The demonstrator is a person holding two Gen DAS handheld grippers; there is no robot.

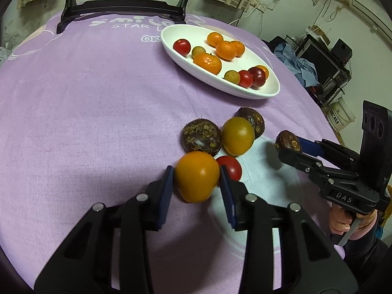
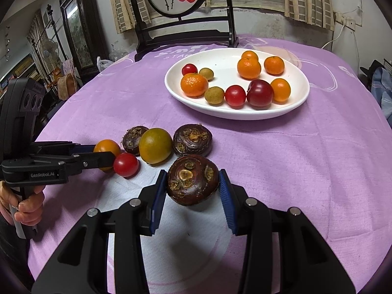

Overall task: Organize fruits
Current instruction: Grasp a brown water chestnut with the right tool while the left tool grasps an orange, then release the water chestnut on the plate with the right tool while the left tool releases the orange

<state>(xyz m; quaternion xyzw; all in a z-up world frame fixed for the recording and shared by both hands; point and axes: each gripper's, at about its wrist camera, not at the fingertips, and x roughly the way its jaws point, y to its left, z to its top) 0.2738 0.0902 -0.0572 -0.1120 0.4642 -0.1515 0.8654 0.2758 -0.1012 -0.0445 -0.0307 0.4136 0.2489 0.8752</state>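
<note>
Pads of my left gripper point(image 1: 197, 177) squeeze an orange fruit point(image 1: 197, 176) at its widest part; smooth, likely slippery skin, so I grip gently. My right gripper point(image 2: 193, 186) is clamped on a water chestnut point(image 2: 192, 183), hard, light and ridged. Loose fruit lies at twelve o'clock; the plate point(image 2: 289, 112) sits beyond, toward one.

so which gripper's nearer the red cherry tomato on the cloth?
Left. The left gripper grips the orange fruit touching the red cherry tomato; the right gripper is farther off.
</note>
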